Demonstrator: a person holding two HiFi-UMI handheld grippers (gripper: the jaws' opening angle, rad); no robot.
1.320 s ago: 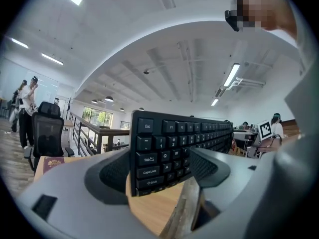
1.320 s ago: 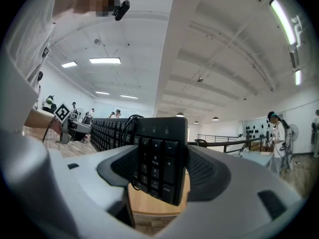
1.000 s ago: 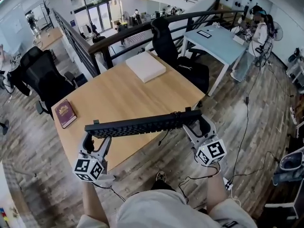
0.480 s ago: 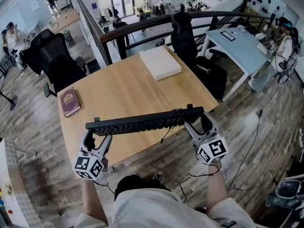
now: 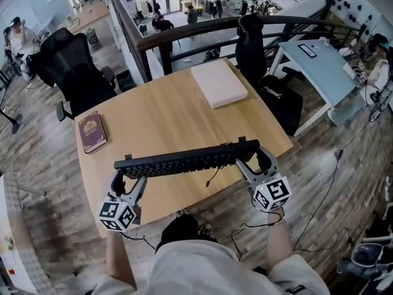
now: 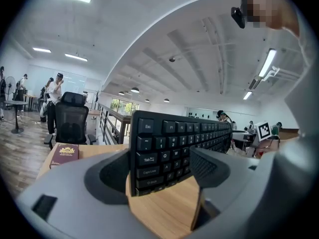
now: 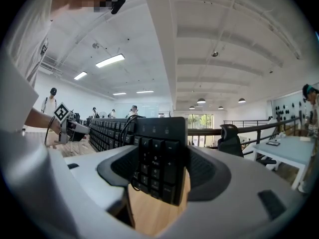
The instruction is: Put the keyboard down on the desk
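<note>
A black keyboard [image 5: 187, 159] hangs level above the near edge of the wooden desk [image 5: 159, 118], held at both ends. My left gripper [image 5: 126, 180] is shut on its left end, where the Esc and Tab keys [image 6: 149, 153] sit between the jaws. My right gripper [image 5: 250, 158] is shut on its right end, clamping the number pad [image 7: 158, 161]. The keyboard's cable [image 5: 214, 176] dangles below its middle. It stands on edge, keys facing me.
A dark red book [image 5: 91, 131] lies at the desk's left edge and a white flat box [image 5: 218, 83] at its far right corner. Black office chairs [image 5: 77, 78] stand left and behind the desk, a railing [image 5: 184, 35] beyond. A light blue table [image 5: 319, 60] is at the right.
The keyboard and both grippers have moved forward, further over the desk's near edge. The grips have not changed.
</note>
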